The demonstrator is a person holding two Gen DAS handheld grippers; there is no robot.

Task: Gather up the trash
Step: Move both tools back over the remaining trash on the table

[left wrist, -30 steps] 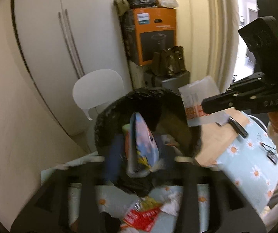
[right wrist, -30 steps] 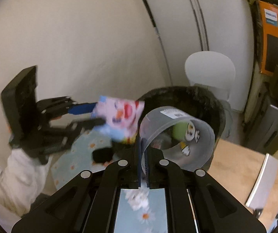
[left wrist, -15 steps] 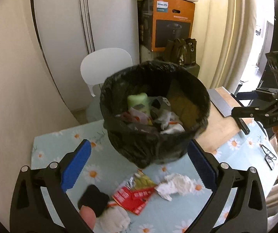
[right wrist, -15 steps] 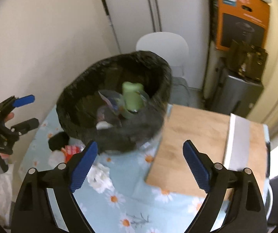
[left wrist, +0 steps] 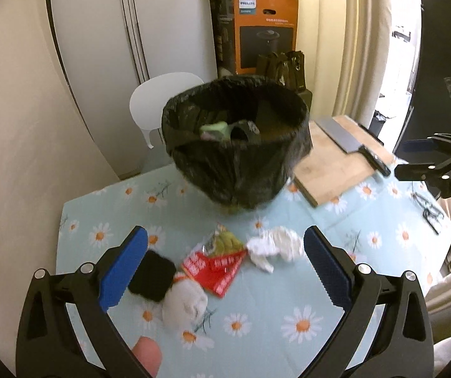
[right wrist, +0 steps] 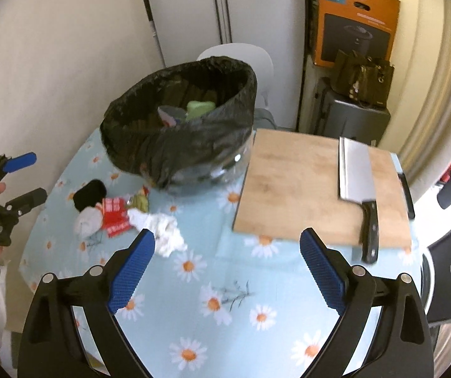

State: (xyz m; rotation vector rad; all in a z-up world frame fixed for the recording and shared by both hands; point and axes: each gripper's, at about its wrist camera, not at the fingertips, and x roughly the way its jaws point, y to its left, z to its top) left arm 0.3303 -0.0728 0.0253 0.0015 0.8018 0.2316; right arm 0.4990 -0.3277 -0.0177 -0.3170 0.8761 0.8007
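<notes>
A round table under a pale blue daisy-print cloth point(left wrist: 367, 321) carries, near its far side, a bin lined with a black plastic bag point(left wrist: 238, 145) already holding some refuse, and to the right a pale wooden chopping board point(right wrist: 304, 186) with a steel cleaver point(right wrist: 356, 170) lying lengthwise on it. The remaining litter sits in a cluster just in front of the bin: a crumpled white tissue point(left wrist: 272, 247), a torn red foil wrapper point(left wrist: 217, 266), a white paper wad point(left wrist: 184, 302) and a black rounded pad point(left wrist: 151, 275). The left gripper point(left wrist: 225, 271) is spread wide and empty, the cluster lying between and just beyond its fingers; it is judged the nearer. The right gripper point(right wrist: 227, 266), jaws opening and empty, has the tissue beside its left finger. Nothing blocks either approach.
</notes>
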